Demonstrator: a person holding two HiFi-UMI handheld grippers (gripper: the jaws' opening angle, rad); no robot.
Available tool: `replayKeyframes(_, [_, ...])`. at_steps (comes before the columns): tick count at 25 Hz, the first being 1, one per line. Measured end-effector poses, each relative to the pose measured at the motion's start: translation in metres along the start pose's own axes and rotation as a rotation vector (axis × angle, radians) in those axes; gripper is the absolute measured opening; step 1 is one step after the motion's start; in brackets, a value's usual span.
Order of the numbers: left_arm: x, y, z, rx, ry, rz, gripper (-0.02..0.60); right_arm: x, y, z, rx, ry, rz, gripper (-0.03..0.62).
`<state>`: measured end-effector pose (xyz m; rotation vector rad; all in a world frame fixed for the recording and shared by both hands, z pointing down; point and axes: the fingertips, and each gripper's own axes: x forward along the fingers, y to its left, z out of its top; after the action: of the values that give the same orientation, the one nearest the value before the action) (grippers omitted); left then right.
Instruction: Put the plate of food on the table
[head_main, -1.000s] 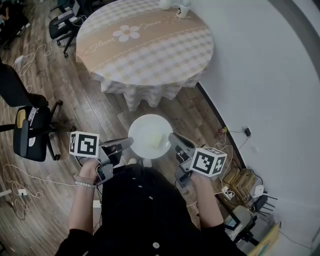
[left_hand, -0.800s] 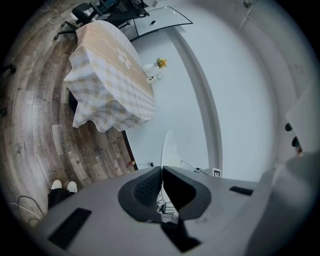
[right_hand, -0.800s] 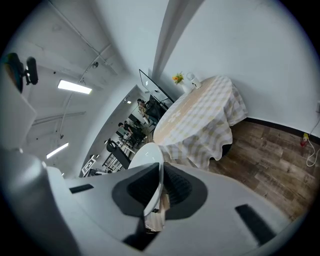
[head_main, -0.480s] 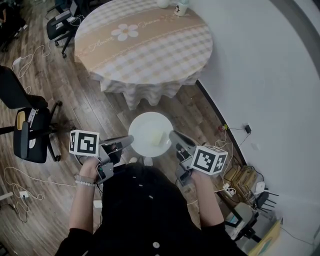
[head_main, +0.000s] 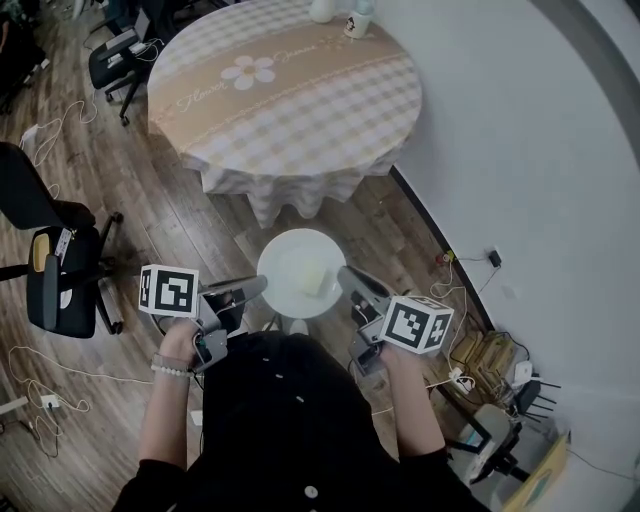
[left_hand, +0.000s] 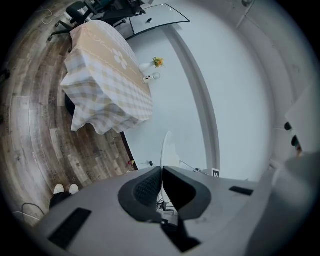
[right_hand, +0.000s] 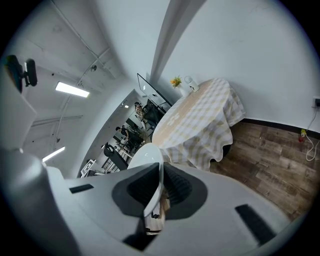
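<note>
The left gripper (head_main: 256, 286) pinches the left rim of the white plate (head_main: 285, 250), and the right gripper (head_main: 347, 276) pinches its right rim. A pale food block (head_main: 313, 283) lies on the plate. The round checked surface (head_main: 285, 100) stands well ahead of both grippers.

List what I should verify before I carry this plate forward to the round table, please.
1. Left gripper is shut on the white plate's rim: ok.
2. Right gripper is shut on the opposite rim: ok.
3. Plate is held level: ok, it looks flat in the head view.
4. Pale block of food sits away from the rim: ok.
5. Near side of the round table has room: ok, the white vase and small bottle stand at the far edge.
6. Floor under the plate is free of cables: cannot tell, the plate hides it.
</note>
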<state>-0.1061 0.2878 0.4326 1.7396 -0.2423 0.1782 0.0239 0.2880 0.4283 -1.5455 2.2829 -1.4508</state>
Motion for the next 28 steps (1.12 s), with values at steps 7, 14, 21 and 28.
replayKeyframes(7, [-0.006, -0.005, 0.001, -0.026, 0.01, -0.024, 0.008, 0.001, 0.006, -0.004, 0.01, -0.029, -0.012, 0.014])
replayKeyframes(14, [-0.005, -0.008, 0.007, -0.055, 0.005, -0.037, 0.008, 0.005, 0.006, 0.001, 0.018, -0.046, -0.02, 0.014])
replayKeyframes(21, [0.003, -0.004, 0.032, -0.022, -0.018, -0.025, 0.008, 0.021, -0.001, 0.023, 0.011, -0.038, 0.01, 0.014])
replayKeyframes(28, [0.019, -0.002, 0.066, -0.042, -0.055, -0.017, 0.008, 0.046, -0.016, 0.057, 0.001, -0.01, 0.036, 0.014])
